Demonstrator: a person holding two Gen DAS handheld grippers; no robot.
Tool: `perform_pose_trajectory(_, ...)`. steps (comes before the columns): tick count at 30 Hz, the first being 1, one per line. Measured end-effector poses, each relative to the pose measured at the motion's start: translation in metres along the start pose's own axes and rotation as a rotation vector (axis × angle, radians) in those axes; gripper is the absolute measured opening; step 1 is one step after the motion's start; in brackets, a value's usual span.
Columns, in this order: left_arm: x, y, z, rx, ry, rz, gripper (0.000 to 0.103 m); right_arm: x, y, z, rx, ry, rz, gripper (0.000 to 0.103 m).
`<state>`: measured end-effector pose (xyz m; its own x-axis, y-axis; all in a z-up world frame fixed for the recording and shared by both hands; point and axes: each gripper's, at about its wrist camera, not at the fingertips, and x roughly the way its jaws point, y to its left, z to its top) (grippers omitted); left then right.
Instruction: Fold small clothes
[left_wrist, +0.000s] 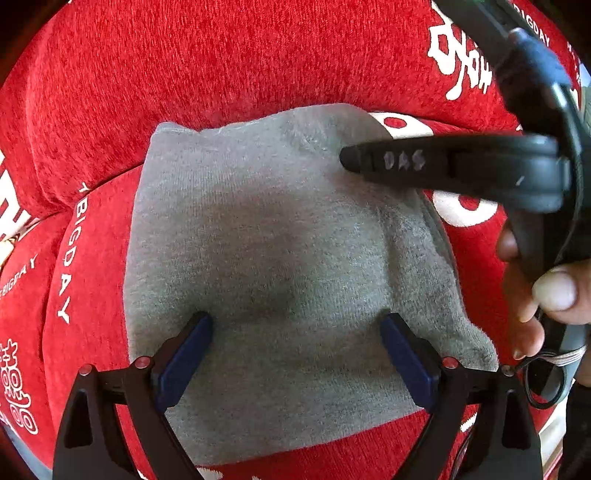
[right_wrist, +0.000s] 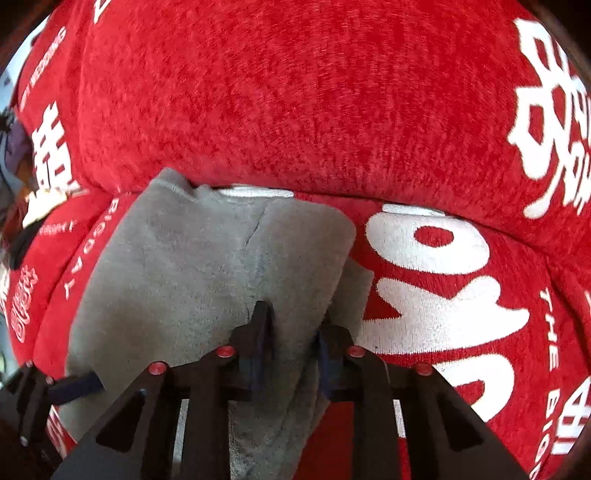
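A small grey knit garment (left_wrist: 280, 258) lies folded on a red plush cover (left_wrist: 221, 62). My left gripper (left_wrist: 295, 325) is open, its blue-padded fingertips pressed on the garment's near part, one each side. My right gripper (right_wrist: 291, 325) is shut on a raised fold of the grey garment (right_wrist: 207, 266) near its right edge. In the left wrist view the right gripper (left_wrist: 351, 158) shows as a black finger marked "DAS" reaching in from the right over the garment's far right corner.
The red cover (right_wrist: 295, 92) carries white letters and characters and rises as a cushion behind the garment. A person's hand (left_wrist: 546, 295) holds the right gripper's handle at the right edge. The left gripper's blue fingertip (right_wrist: 74, 391) shows at lower left.
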<state>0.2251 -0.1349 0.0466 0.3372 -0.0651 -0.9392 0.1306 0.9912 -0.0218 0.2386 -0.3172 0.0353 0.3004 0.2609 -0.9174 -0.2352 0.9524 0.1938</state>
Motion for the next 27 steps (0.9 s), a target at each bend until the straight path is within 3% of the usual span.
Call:
perform_pose_trajectory(1, 0.000, 0.000, 0.001, -0.005, 0.000, -0.007, 0.093, -0.004, -0.002, 0.001, 0.014, 0.002, -0.002, 0.039)
perform_pose_trajectory(6, -0.010, 0.006, -0.001, -0.021, -0.027, -0.009, 0.093, -0.050, 0.000, -0.008, 0.014, -0.067, -0.025, 0.043)
perform_pose_trajectory(11, -0.029, 0.017, -0.014, -0.037, -0.063, 0.011, 0.093, -0.094, 0.021, -0.038, -0.012, -0.151, -0.021, 0.061)
perform_pose_trajectory(15, -0.042, 0.037, -0.026, -0.059, -0.092, 0.031, 0.093, -0.106, 0.041, -0.070, -0.038, -0.161, -0.061, 0.064)
perform_pose_trajectory(20, -0.053, 0.060, -0.050, -0.058, -0.129, 0.081, 0.093, -0.092, 0.051, -0.104, -0.033, -0.106, -0.077, 0.064)
perform_pose_trajectory(22, -0.052, 0.072, -0.066, -0.050, -0.136, 0.108, 0.093, -0.087, 0.047, -0.114, -0.021, -0.086, -0.122, 0.064)
perform_pose_trajectory(27, -0.038, 0.102, -0.106, -0.093, -0.097, 0.116, 0.093, -0.101, 0.019, -0.122, 0.145, -0.114, -0.047, 0.064)
